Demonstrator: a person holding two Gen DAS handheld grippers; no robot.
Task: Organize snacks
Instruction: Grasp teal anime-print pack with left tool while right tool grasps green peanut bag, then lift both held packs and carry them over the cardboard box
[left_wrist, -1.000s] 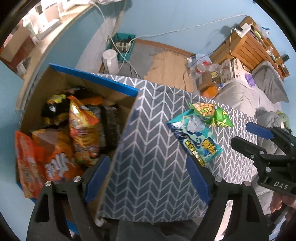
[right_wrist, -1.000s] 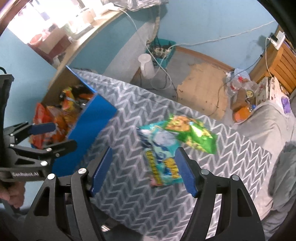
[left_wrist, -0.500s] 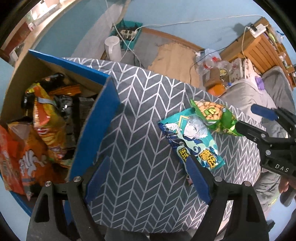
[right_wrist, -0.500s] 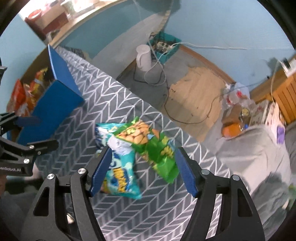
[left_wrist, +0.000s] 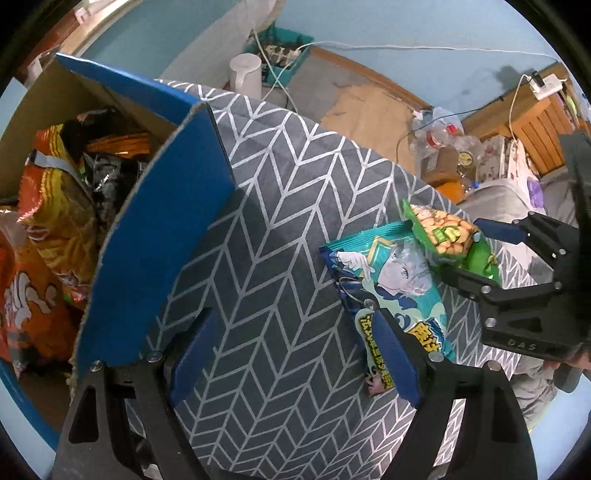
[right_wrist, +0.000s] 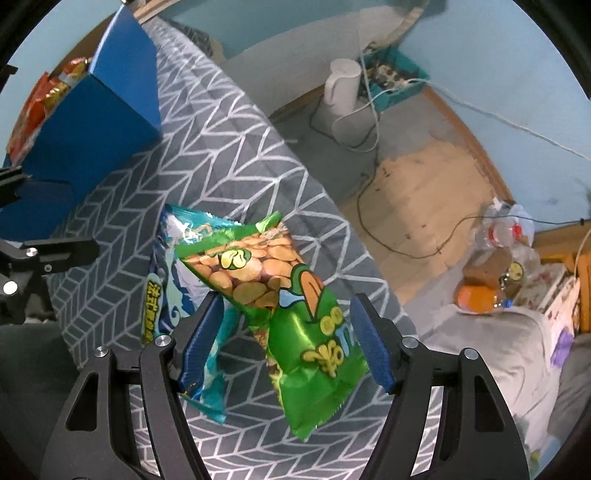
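Note:
A green snack bag (right_wrist: 280, 291) lies on the grey chevron table (right_wrist: 229, 155), partly over a teal anime snack bag (right_wrist: 166, 280). My right gripper (right_wrist: 286, 343) is open, its blue fingers on either side of the green bag's lower half. In the left wrist view the green bag (left_wrist: 447, 240) and teal bag (left_wrist: 391, 284) lie at the right, with the right gripper (left_wrist: 476, 254) astride the green one. My left gripper (left_wrist: 291, 350) is open and empty over bare tablecloth. The blue cardboard box (left_wrist: 162, 236) at left holds several orange snack bags (left_wrist: 55, 218).
The table's far edge drops to a floor with a white kettle (right_wrist: 343, 88), a teal crate of power strips (right_wrist: 395, 81), cables and plastic bottles (right_wrist: 506, 236). A grey bed (right_wrist: 491, 354) lies right of the table. The box (right_wrist: 92, 122) stands at the table's left end.
My right gripper has moved in over the green bag, which now sits between its fingers. My left gripper has shifted right, away from the box, toward the teal bag.

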